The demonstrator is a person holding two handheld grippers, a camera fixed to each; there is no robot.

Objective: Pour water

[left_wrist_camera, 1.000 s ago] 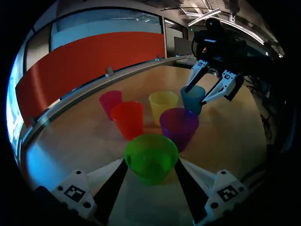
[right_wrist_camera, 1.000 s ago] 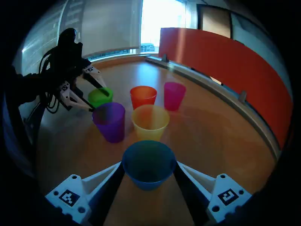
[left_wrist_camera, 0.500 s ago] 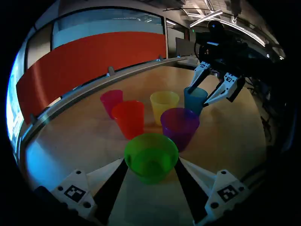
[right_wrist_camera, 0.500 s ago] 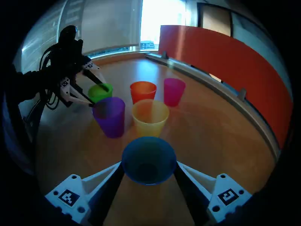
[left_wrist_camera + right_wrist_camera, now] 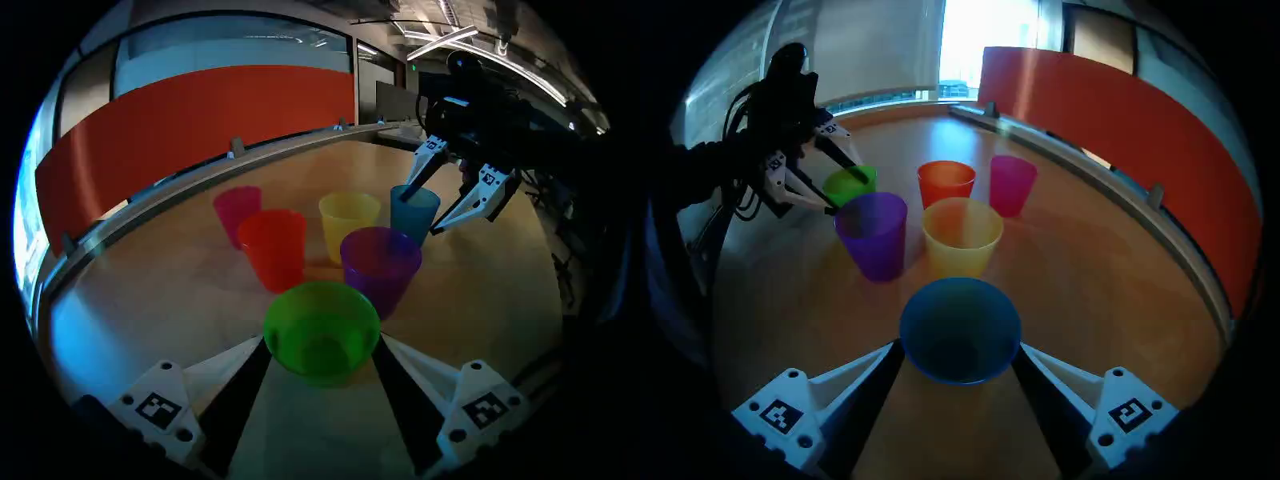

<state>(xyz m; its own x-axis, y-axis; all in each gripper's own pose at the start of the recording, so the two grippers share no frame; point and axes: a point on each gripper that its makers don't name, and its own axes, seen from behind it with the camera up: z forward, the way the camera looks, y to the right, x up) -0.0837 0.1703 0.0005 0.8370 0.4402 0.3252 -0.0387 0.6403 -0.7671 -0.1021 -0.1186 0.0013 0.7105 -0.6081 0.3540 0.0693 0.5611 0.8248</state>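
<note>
Green cup (image 5: pixel 322 332) sits bottom centre in the left gripper view, clasped by the left gripper (image 5: pixel 322 344); water inside is hard to make out. A purple cup (image 5: pixel 381 268) hides the blue cup's (image 5: pixel 414 210) base. In the right gripper view, the right gripper (image 5: pixel 958 346) clasps that blue cup, bottom centre.

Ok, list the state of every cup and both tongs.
green cup: upright, in left tongs.
blue cup: upright, in right tongs.
purple cup: upright, free.
yellow cup: upright, free.
red cup: upright, free.
pink cup: upright, free.
left tongs: shut on green cup.
right tongs: shut on blue cup.
</note>
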